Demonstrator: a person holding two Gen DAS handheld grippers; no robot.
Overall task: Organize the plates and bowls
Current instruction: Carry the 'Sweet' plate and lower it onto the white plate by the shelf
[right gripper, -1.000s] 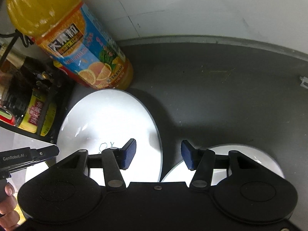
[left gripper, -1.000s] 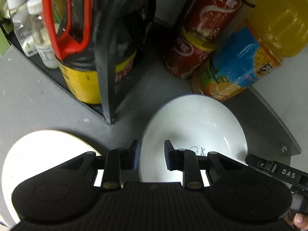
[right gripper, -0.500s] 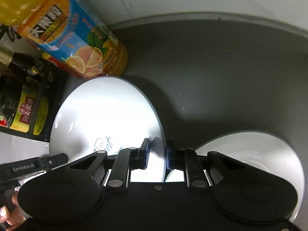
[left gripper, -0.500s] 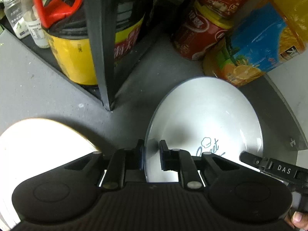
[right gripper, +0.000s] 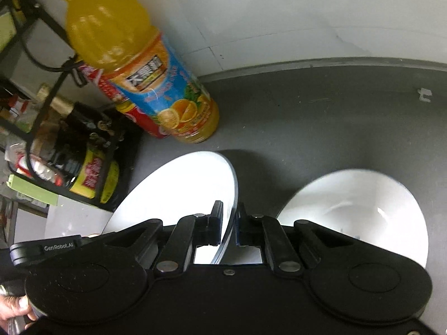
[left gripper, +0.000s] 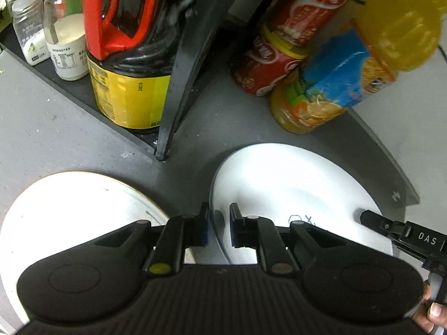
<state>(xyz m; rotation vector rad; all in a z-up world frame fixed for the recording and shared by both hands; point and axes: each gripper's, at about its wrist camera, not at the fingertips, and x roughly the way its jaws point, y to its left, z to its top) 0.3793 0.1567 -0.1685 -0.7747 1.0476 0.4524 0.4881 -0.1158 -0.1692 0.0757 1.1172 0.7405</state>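
Note:
A white plate (left gripper: 293, 184) with a blue print lies on the grey counter in front of the drinks. My left gripper (left gripper: 219, 227) has its jaws closing tight on the plate's left rim, which sits between the pads. My right gripper (right gripper: 229, 224) is closing hard on the opposite rim of the same plate (right gripper: 178, 195), and that edge is raised and tilted. One of the right gripper's fingers (left gripper: 385, 226) shows at the plate's far side. A gold-rimmed white plate (left gripper: 69, 212) lies to the left. A white bowl (right gripper: 354, 203) sits to the right.
An orange juice bottle (right gripper: 145, 78) and red cans (left gripper: 279, 53) stand just behind the plate. A black rack (left gripper: 178, 69) holds a dark sauce jug (left gripper: 128, 55) and spice jars (left gripper: 64, 42). A white wall (right gripper: 279, 14) borders the counter's curved edge.
Both grippers went from open to shut on opposite rims of the printed plate. The right one rose, and the plate's right edge has lifted and tilted.

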